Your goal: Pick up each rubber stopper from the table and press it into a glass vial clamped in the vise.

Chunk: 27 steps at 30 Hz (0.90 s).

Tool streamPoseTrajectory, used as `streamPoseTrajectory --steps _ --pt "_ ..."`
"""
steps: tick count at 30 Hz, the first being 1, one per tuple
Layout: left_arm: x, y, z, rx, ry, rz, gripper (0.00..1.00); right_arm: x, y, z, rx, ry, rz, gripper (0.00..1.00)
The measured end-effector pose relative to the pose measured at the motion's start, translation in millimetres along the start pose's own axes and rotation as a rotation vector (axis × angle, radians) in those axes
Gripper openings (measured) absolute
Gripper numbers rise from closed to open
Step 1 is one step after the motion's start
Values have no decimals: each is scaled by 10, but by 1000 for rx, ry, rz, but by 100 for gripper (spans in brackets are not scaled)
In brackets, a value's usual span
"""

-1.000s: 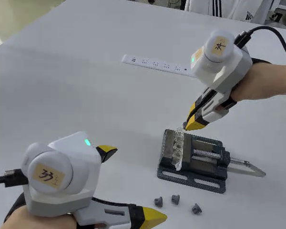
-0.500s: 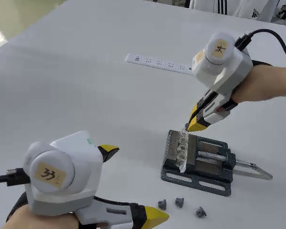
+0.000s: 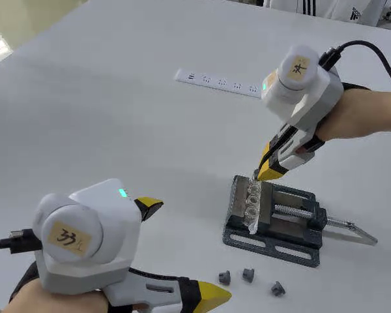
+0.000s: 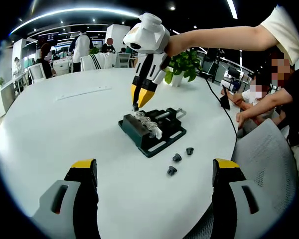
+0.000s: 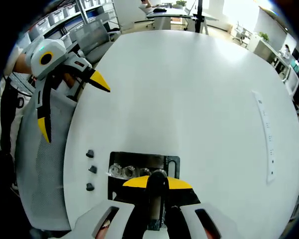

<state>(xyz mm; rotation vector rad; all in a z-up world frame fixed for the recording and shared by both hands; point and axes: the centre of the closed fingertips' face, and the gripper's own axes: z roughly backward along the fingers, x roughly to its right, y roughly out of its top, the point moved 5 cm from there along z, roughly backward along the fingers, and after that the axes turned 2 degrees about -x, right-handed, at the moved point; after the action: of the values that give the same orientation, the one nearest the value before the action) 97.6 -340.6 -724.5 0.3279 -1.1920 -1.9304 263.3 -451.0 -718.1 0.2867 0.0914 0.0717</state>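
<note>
Head view, lower left of the frame: the left gripper (image 3: 184, 251) hovered above the white table (image 3: 117, 117), its jaws spread wide with nothing between them. Just right of its lower jaw tip, along the bottom edge, three loose rubber stoppers (image 3: 248, 274) lay in a short row on the table, apart from one another. Above them, right of centre, sat the black vise (image 3: 293, 199), with a row of glass vials (image 3: 251, 210) upright in its mouth. A white power strip (image 3: 218, 83) lay flat near the top centre. At the upper right, the right gripper (image 3: 267, 173) pointed down, its tips at the far end of the vial row.

Right gripper view, bottom centre: the yellow jaw tips were drawn nearly together on a dark stopper (image 5: 157, 178), directly over the end vial.

Left gripper view: the open jaws framed the vise (image 4: 154, 134) at centre, and the three stoppers lay to its lower right.
</note>
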Motion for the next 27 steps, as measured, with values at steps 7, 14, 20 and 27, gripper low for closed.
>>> streamPoseTrajectory --steps 7,14,20,27 --pt "2 -10 -4 0 -6 2 96 31 18 -10 -8 1 5 6" --pt "3 -8 -11 2 -5 3 96 29 28 -13 -8 1 10 6" --pt "1 -9 -14 3 -5 4 96 38 20 -18 2 5 -9 6" --pt "5 -16 -20 2 -4 4 96 31 28 -21 7 7 -13 6"
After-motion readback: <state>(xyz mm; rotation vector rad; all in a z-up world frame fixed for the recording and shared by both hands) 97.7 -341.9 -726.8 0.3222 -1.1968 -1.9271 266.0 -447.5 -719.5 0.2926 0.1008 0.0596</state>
